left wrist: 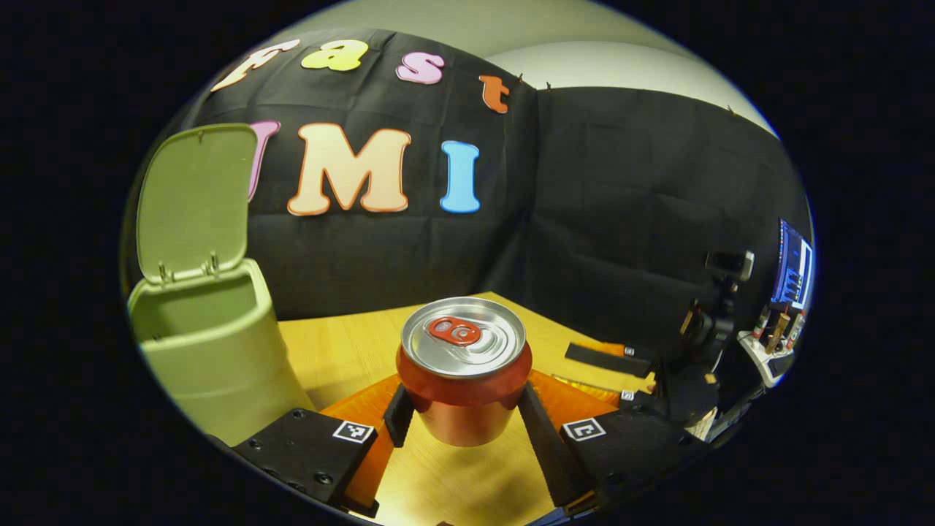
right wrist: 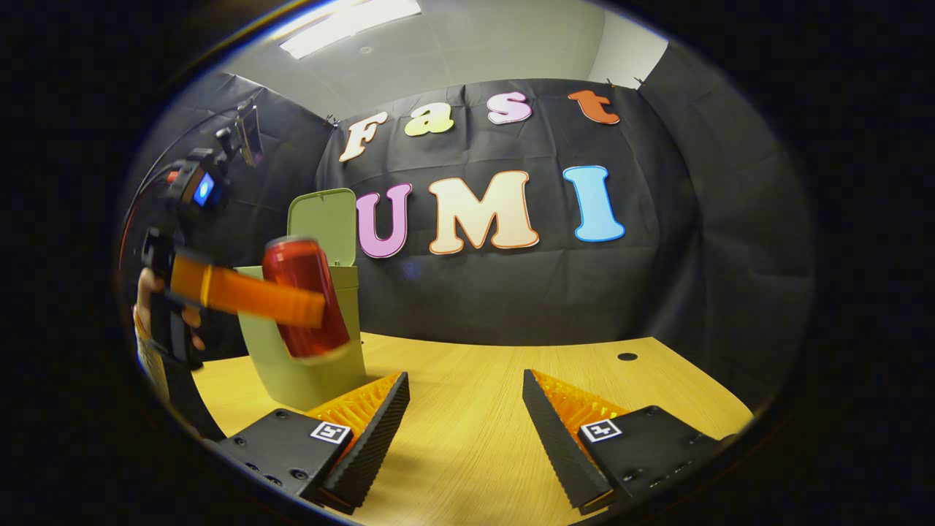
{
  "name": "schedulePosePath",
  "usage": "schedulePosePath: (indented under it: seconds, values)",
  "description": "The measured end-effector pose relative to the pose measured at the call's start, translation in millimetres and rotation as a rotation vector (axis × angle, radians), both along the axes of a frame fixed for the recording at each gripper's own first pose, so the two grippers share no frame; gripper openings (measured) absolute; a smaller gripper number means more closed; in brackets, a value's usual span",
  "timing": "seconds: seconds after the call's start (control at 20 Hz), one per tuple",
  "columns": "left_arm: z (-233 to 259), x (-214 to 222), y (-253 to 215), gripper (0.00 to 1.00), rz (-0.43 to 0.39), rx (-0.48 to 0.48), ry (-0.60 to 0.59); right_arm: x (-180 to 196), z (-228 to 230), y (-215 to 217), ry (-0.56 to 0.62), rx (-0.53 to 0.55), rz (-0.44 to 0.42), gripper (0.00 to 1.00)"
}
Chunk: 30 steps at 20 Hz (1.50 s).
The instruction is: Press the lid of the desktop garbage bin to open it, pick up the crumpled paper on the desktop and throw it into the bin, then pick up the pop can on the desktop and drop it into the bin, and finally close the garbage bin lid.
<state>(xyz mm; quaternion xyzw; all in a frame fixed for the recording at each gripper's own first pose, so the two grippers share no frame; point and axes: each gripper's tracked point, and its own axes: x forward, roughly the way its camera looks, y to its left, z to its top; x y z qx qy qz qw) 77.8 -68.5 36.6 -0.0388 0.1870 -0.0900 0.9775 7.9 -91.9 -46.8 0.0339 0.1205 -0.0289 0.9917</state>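
My left gripper (left wrist: 464,409) is shut on a red pop can (left wrist: 464,372), which it holds upright above the wooden desk. The green bin (left wrist: 212,351) stands to its left with its lid (left wrist: 193,201) raised open; I cannot see what lies inside. In the right gripper view, the same can (right wrist: 305,298) hangs tilted in the other gripper, held by a hand (right wrist: 150,307), in front of the bin (right wrist: 314,365) and its upright lid (right wrist: 321,223). My right gripper (right wrist: 466,398) stands open low over the desk with nothing between its fingers.
The wooden desk (right wrist: 475,380) stretches ahead to the black cloth wall, with a small round hole (right wrist: 627,356) near its far right. At the right in the left gripper view stand a camera on a stand (left wrist: 719,299) and a lit screen (left wrist: 795,267).
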Motion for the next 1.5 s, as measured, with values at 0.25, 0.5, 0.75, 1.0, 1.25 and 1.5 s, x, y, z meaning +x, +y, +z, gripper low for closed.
schedulePosePath:
  seconds: [0.25, 0.5, 0.75, 1.0, 1.25, 1.5]
  values:
    - [86.1, 8.0, 60.0, 0.78, 0.106, 0.095, -0.109, -1.1, -2.2, -0.3, 0.011, 0.009, 0.000, 0.98]
    - [111.2, 9.2, 150.3, 0.78, 0.308, 0.210, -0.101, -1.0, -6.7, 2.0, 0.028, 0.012, 0.003, 0.98]
    - [78.4, 5.9, 198.5, 0.78, 0.398, 0.227, 0.010, -1.0, -12.7, 6.3, 0.049, -0.002, 0.015, 0.98]
    - [64.0, 8.0, 215.3, 0.82, 0.433, 0.214, 0.039, -0.8, -4.4, -0.6, 0.024, 0.041, -0.004, 0.98]
    - [95.1, 11.2, 224.0, 0.82, 0.465, 0.292, -0.021, -4.8, 9.1, -12.9, -0.009, 0.062, -0.036, 0.98]
    - [145.3, 20.3, 224.0, 0.81, 0.511, 0.254, -0.112, -8.8, 20.9, -24.5, -0.039, 0.045, -0.063, 0.98]
